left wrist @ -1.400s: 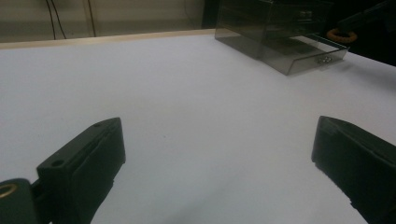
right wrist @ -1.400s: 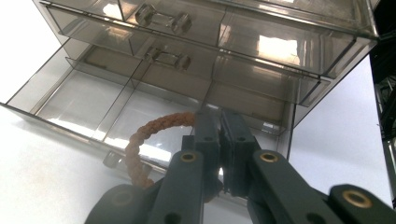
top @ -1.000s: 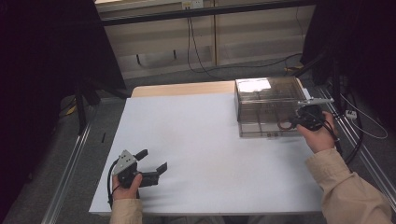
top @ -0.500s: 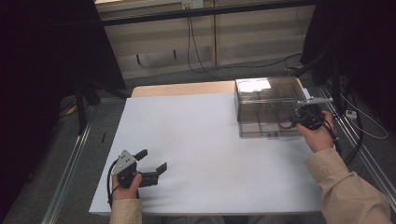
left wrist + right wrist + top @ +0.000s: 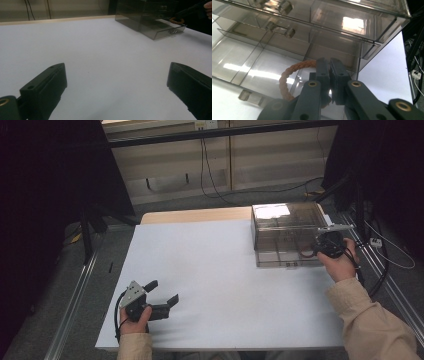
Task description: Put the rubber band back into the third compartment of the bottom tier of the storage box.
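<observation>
Left hand-held gripper (image 5: pixel 164 292) low on white table (image 5: pixel 215 270), right hand-held gripper (image 5: pixel 320 245) at smoky drawer box (image 5: pixel 285 227).

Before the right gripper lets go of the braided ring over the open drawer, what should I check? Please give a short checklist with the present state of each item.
1. Right gripper shut on the braided ring: ok.
2. Bottom drawer of the smoky plastic drawer box pulled out: ok.
3. Ring over the drawer, inside its walls: ok, judged from the right gripper view.
4. Compartment under the ring free of other items: cannot tell, reflections hide part of it.
5. Left gripper open and apart from the box, low over the white table: ok.
</observation>
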